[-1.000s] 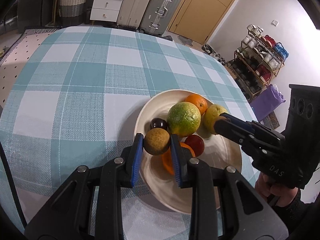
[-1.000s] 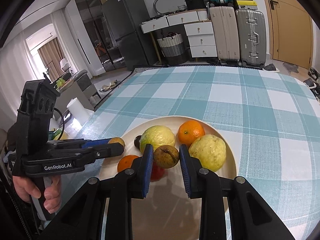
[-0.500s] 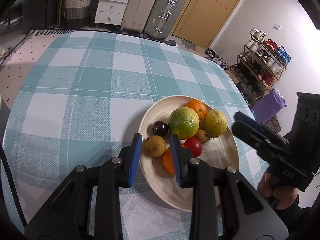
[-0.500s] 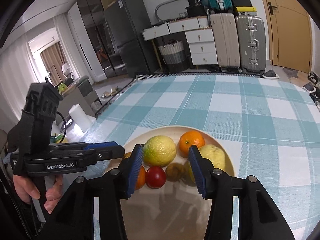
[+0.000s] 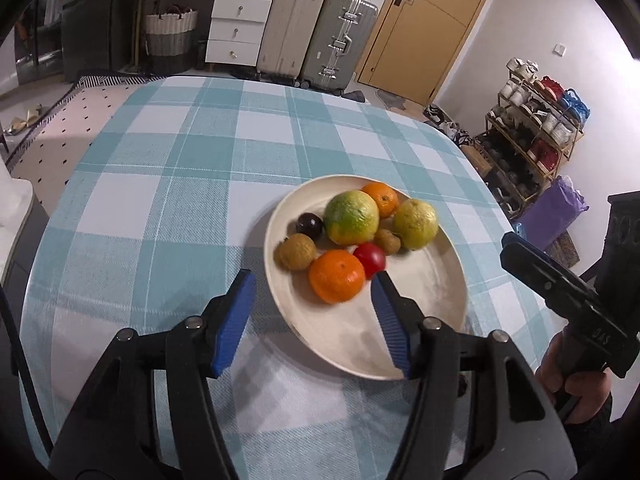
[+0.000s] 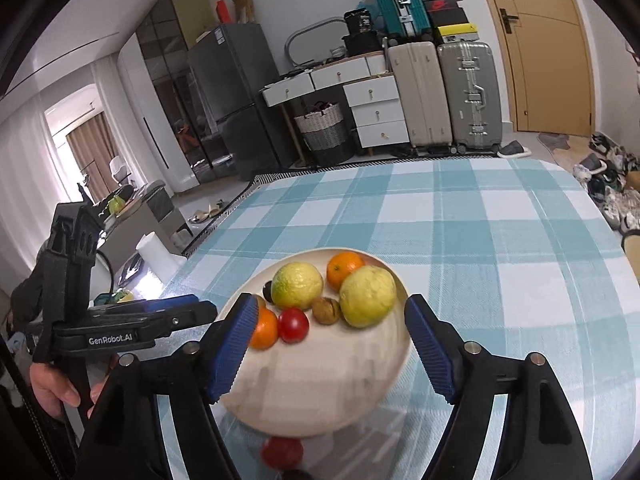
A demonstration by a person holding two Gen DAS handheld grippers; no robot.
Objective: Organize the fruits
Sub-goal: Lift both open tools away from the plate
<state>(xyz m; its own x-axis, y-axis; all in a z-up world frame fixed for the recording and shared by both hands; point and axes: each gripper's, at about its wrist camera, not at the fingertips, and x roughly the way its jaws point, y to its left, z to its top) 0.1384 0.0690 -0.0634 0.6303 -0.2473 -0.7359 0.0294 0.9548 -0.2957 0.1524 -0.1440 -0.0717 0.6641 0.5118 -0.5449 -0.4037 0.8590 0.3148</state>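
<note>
The cream plate (image 5: 436, 304) sits on the checked tablecloth (image 5: 192, 184) with the fruit heaped at its far side. The left gripper (image 5: 314, 314) hangs over the plate's near rim, its jaws opening with nothing between the blue pads; the brown round fruit (image 5: 297, 251) lies on the plate just ahead of them, beside an orange (image 5: 337, 277) and a dark plum (image 5: 309, 224). The right gripper (image 6: 329, 342) is likewise opening and empty, and the small brown fruit (image 6: 326, 311) rests ahead of its pads, between a red fruit (image 6: 293, 325) and a yellow-green one (image 6: 367, 296). Another red fruit (image 6: 282, 453) (blurred) lies off the plate, on the cloth below its near edge.
</note>
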